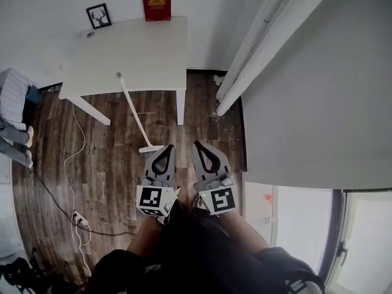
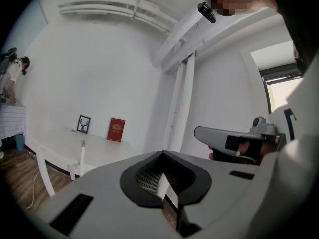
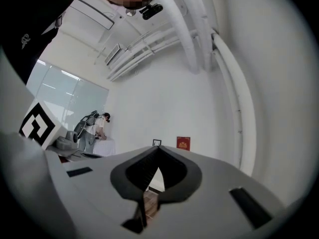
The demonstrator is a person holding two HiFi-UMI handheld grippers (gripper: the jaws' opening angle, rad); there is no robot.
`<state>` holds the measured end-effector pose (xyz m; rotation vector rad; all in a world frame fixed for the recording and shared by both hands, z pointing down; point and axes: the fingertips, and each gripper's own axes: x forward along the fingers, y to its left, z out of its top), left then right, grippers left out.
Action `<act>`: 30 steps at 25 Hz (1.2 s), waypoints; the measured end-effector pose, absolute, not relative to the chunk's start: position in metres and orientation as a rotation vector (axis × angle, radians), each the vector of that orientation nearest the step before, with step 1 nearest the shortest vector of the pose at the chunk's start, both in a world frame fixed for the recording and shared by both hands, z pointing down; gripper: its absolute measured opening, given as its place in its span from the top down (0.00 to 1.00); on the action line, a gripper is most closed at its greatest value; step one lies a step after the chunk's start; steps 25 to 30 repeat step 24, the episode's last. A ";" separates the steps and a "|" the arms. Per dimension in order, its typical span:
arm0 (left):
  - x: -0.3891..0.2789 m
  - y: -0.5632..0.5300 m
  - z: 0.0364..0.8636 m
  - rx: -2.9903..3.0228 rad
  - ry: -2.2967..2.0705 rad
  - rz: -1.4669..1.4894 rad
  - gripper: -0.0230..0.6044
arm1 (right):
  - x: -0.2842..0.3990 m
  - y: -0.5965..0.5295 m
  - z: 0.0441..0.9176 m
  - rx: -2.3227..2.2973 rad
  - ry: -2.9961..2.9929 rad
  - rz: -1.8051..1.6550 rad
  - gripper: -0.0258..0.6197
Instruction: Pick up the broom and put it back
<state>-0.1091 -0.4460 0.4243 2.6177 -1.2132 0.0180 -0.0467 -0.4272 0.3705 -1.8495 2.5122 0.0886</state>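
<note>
A white broom (image 1: 135, 112) leans with its handle top against the front edge of the white table (image 1: 147, 48) and its head on the wood floor. In the left gripper view only the upper handle of the broom (image 2: 82, 156) shows, beside the table. My left gripper (image 1: 166, 147) is held just right of the broom head and apart from it, its jaws shut and empty. My right gripper (image 1: 199, 144) is raised next to it, also shut with nothing in it. Both grippers point about level toward the far wall, the left gripper (image 2: 162, 153) and the right gripper (image 3: 158, 147).
A framed picture (image 1: 98, 16) and a red book (image 1: 157, 3) stand at the table's back against the wall. A white cable (image 1: 70, 164) runs over the floor to a power strip (image 1: 79, 220). White pipes (image 1: 269, 41) slant along the right wall. A person (image 3: 99, 128) stands far left.
</note>
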 end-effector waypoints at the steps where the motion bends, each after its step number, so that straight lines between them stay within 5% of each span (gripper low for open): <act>1: -0.093 -0.437 0.420 2.640 -1.193 0.016 0.96 | -0.033 -0.417 0.364 -1.859 2.494 0.113 0.93; 13: 0.033 -0.374 0.387 2.855 -0.946 0.049 0.96 | 0.074 -0.347 0.334 -2.028 2.338 0.287 0.93; 30: 0.063 -0.355 0.378 2.925 -0.859 0.091 0.96 | 0.103 -0.334 0.324 -2.090 2.274 0.320 0.93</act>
